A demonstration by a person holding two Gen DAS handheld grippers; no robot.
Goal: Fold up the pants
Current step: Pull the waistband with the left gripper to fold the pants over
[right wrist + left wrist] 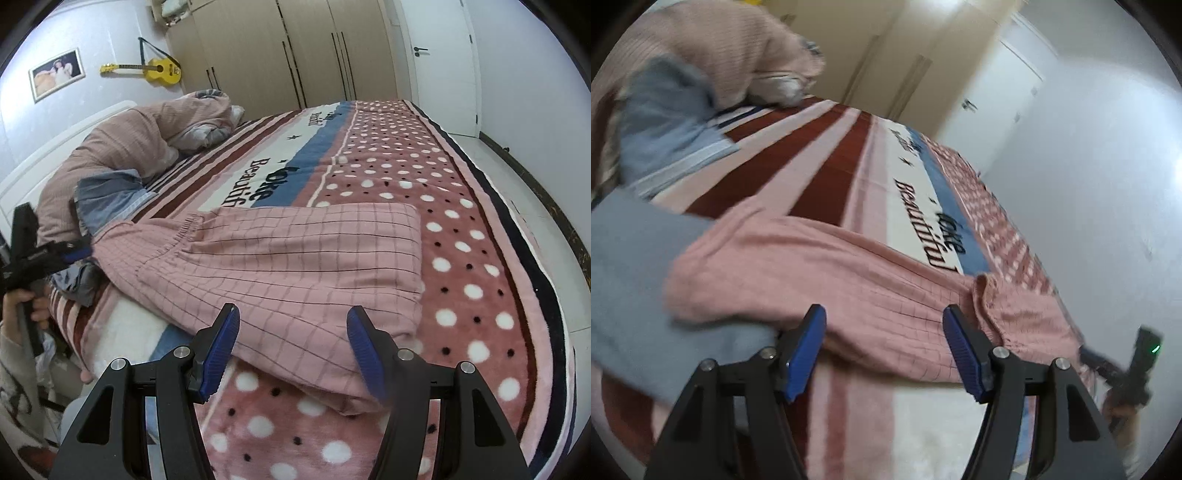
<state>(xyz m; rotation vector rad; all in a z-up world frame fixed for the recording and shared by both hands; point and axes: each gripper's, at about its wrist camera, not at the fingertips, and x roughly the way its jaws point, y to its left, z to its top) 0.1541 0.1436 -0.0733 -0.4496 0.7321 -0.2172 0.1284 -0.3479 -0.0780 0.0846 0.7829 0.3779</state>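
Observation:
The pink checked pants (288,258) lie folded over on the bed blanket (461,258), the elastic waistband (184,229) toward the left. In the left wrist view the pants (831,280) stretch across the middle, blurred. My left gripper (884,350) is open, its blue pads just in front of the near edge of the cloth, holding nothing. It also shows in the right wrist view (74,254) at the waist end. My right gripper (291,350) is open over the near folded edge, empty. It also shows at the right edge of the left wrist view (1123,362).
A grey-blue garment (635,258) lies beside the pants' waist end. A rolled pink quilt (147,136) and pillows sit at the bed's head. Wardrobes (295,55) and a white door (443,66) stand beyond the bed. White floor (535,184) runs along the right side.

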